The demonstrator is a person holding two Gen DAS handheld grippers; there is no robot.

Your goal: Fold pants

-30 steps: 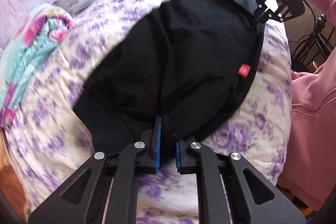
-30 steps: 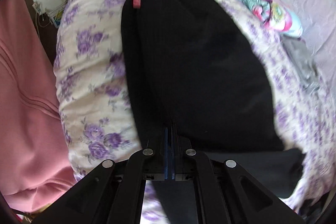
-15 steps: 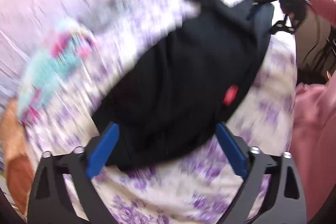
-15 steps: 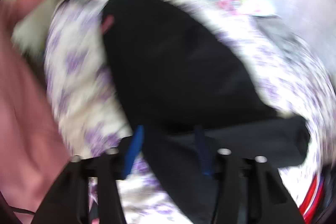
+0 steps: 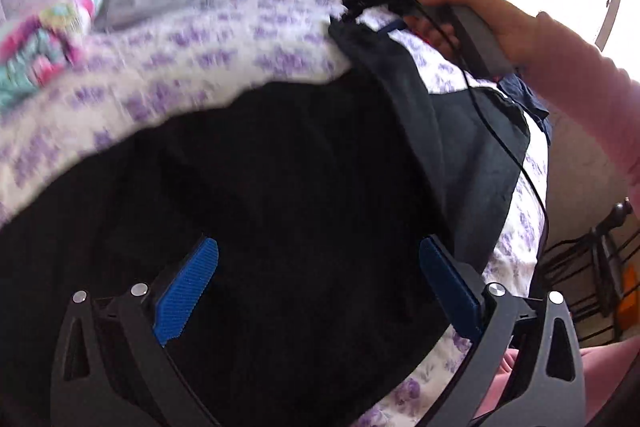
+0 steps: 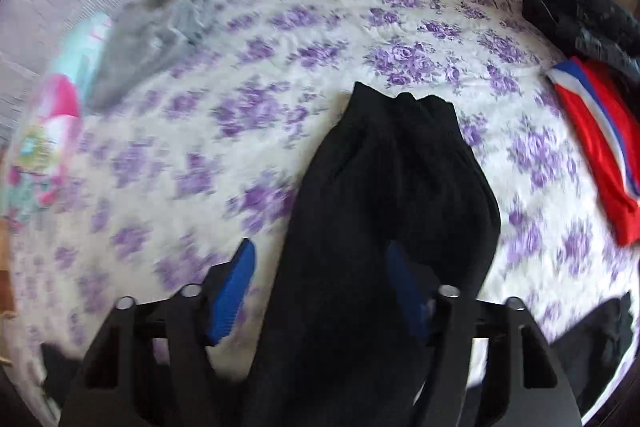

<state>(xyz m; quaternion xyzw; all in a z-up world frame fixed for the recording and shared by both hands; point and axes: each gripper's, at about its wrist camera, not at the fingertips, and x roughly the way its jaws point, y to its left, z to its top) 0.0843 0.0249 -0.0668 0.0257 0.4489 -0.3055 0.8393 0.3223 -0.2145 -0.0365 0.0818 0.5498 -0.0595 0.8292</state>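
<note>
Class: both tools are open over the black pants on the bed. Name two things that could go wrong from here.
1. The left tool is open, gripping nothing, so the black pants may slump out of their fold.
2. The right tool straddles bunched fabric; closing there might pinch several layers and drag the pants across the floral bedspread.

Matt black cloth pants

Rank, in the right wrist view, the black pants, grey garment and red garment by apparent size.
1. black pants, though nearest the camera
2. and 3. grey garment and red garment look alike; unranked.
</note>
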